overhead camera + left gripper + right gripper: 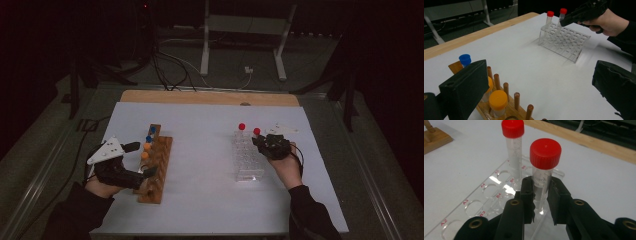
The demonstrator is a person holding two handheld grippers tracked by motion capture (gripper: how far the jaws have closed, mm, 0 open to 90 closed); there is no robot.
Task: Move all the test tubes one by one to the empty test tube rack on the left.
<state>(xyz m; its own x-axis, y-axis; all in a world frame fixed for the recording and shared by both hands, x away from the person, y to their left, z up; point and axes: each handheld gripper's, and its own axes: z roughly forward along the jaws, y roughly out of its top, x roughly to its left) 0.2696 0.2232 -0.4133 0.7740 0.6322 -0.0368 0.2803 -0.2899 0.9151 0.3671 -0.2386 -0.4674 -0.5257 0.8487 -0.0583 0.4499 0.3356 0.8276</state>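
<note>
A clear plastic rack (247,160) stands right of centre on the white table with two red-capped tubes upright at its far end. My right gripper (541,187) is shut on the nearer red-capped tube (545,153), its pads pressing the tube just below the cap; the tube's foot sits in the rack. The other red-capped tube (512,128) stands free beside it. At the left, my left gripper (142,160) is open over a wooden peg rack (155,175), its jaws wide apart with nothing pressed between them. That rack holds orange-capped tubes (498,100) and a blue-capped tube (465,59).
A white sheet (210,200) covers the table, with a bare wooden strip (210,97) along the far edge. A small white object (282,129) lies just beyond the right hand. Cables and the legs of a stand (205,60) are on the floor behind the table.
</note>
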